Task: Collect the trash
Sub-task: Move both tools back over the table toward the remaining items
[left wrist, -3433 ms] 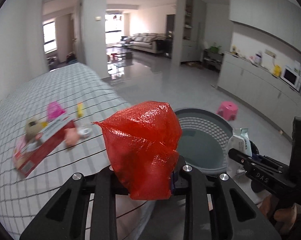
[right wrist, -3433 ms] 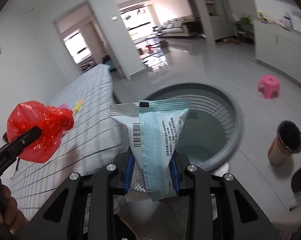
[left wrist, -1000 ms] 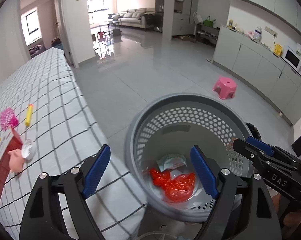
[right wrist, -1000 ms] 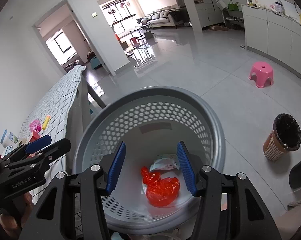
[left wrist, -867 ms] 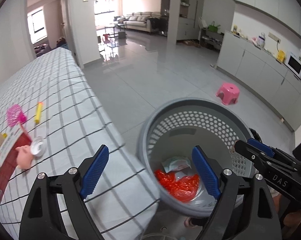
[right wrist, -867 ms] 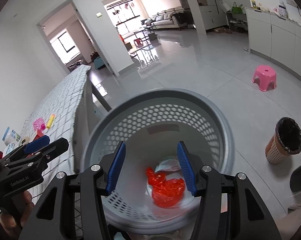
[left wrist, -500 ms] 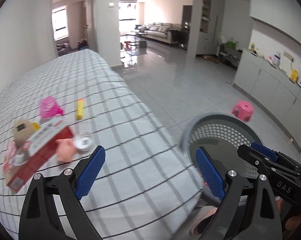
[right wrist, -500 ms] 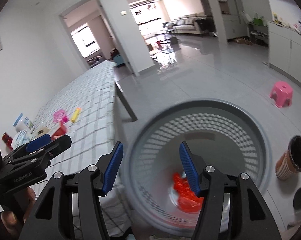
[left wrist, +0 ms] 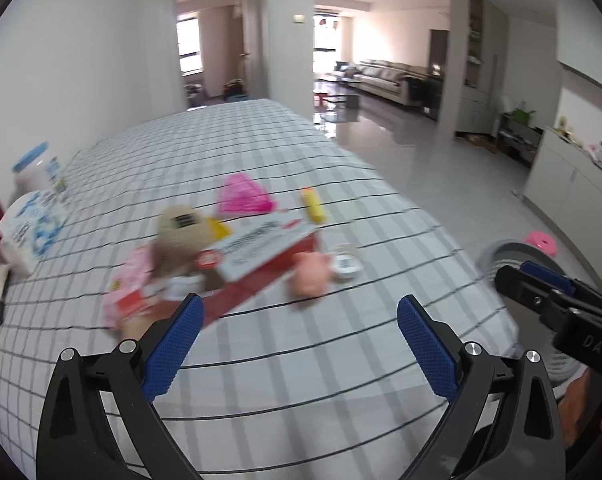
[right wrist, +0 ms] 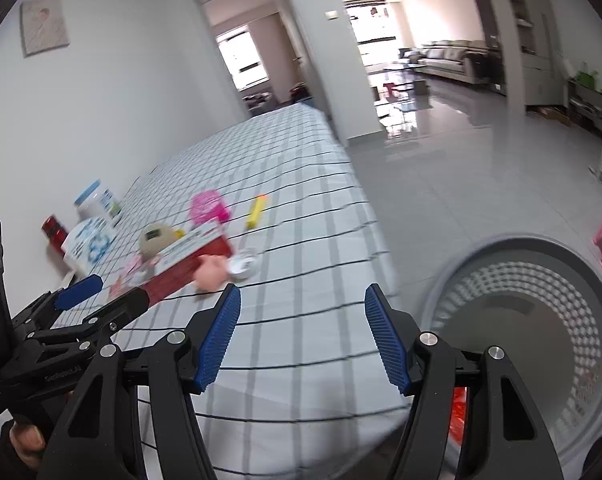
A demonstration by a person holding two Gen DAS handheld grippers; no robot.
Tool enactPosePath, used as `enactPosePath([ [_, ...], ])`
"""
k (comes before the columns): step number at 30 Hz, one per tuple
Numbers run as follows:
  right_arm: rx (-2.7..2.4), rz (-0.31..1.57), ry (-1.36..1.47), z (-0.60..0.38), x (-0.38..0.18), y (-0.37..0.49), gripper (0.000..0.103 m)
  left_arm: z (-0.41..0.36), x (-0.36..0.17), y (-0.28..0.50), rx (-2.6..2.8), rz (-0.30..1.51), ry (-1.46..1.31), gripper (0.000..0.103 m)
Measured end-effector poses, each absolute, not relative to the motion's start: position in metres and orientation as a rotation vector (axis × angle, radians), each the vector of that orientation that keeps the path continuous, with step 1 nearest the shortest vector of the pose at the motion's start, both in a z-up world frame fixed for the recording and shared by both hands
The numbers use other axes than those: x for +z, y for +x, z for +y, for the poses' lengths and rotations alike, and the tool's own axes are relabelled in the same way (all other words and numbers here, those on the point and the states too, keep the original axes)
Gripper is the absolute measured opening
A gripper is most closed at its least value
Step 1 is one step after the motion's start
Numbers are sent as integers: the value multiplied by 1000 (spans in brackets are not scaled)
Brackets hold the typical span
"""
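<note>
both grippers hang over the checked table (left wrist: 301, 364) with nothing between their fingers: the left gripper (left wrist: 297, 344) is spread wide, the right gripper (right wrist: 301, 338) a bit less, and both have just been opening. leftover trash sits mid-table: a red box (left wrist: 261, 264), pink wrapper (left wrist: 243, 196), yellow tube (left wrist: 313, 204). the grey basket (right wrist: 541, 320) is on the floor to the right, red bag (right wrist: 459, 412) inside.
</note>
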State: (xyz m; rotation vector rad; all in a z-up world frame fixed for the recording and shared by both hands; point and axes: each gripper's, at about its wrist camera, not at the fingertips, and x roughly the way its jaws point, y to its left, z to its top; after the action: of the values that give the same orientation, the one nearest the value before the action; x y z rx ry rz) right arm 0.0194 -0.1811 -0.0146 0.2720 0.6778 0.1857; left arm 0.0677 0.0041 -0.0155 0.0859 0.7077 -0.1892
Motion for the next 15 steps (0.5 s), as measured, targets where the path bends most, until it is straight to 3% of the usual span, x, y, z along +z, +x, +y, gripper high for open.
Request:
enactPosePath([
  [15,215,766,154,-120,-32,77,62,87,-40,95,-37,742,40,95],
])
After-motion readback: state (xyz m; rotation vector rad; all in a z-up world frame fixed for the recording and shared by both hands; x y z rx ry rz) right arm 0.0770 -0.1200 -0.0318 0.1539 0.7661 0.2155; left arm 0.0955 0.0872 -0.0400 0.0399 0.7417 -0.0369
